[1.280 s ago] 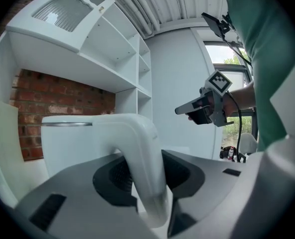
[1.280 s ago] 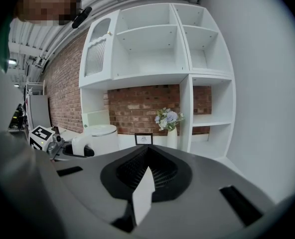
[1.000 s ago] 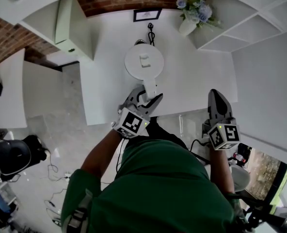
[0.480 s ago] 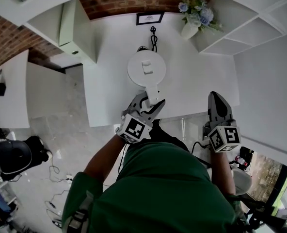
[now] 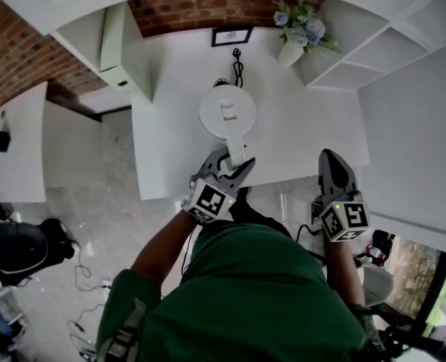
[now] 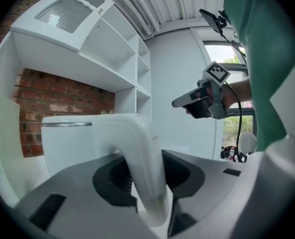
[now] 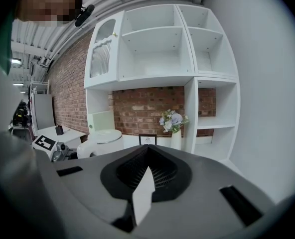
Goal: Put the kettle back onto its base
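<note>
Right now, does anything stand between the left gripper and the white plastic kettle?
Nothing visible: the left gripper is closed on the white plastic kettle's curved handle. Only a black cord lies behind it on the white counter.

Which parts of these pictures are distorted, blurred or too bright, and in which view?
Head view: strong fisheye, the edges of the white counter bow, and the white kettle shows little contrast against it. Left gripper view: the kettle's handle, clamped in the left gripper, turns soft at its near end; the window is washed out. Right gripper view: black corners, but the shelves are sharp.
</note>
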A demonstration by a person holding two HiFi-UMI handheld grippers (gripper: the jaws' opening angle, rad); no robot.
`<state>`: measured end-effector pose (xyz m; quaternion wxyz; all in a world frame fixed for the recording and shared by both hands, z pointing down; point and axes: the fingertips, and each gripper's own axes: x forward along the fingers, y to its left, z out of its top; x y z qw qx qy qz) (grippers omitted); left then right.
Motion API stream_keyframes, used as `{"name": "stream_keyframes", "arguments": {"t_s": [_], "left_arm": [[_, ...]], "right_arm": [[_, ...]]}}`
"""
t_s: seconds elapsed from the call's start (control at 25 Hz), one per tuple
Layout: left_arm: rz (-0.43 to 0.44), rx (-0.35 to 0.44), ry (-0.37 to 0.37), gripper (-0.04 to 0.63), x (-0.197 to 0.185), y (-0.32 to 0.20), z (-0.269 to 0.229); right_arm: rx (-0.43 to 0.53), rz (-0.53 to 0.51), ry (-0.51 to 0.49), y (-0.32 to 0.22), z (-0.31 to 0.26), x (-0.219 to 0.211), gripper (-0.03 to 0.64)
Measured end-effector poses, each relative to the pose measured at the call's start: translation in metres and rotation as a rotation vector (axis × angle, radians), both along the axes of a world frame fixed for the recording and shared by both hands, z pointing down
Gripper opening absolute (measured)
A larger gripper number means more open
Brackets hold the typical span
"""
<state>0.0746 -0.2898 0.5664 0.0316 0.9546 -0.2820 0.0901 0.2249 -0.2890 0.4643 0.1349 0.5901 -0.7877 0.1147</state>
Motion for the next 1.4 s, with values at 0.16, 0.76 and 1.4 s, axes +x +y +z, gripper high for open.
{"name": "stream_keyframes", "arguments": {"t_s": [0.16,0.76,1.4], "left_arm": [[0.008,0.005,-0.015,0.152,0.004,0.003,0.001],[-0.030,-0.023,-0.084,0.156,-0.005,0.029,0.019],[-0.237,-0.323,-0.095,0.238,-0.118,0.058,0.034]], "right_arm": [[0.007,-0.009,-0.005,0.011,-0.002,-0.008,0.012],[0.027,0.009,-0.027,0.041,-0.007,-0.013,0.014],[0.090,0.016,-0.093,0.055,-0.020,-0.015,0.012]]}}
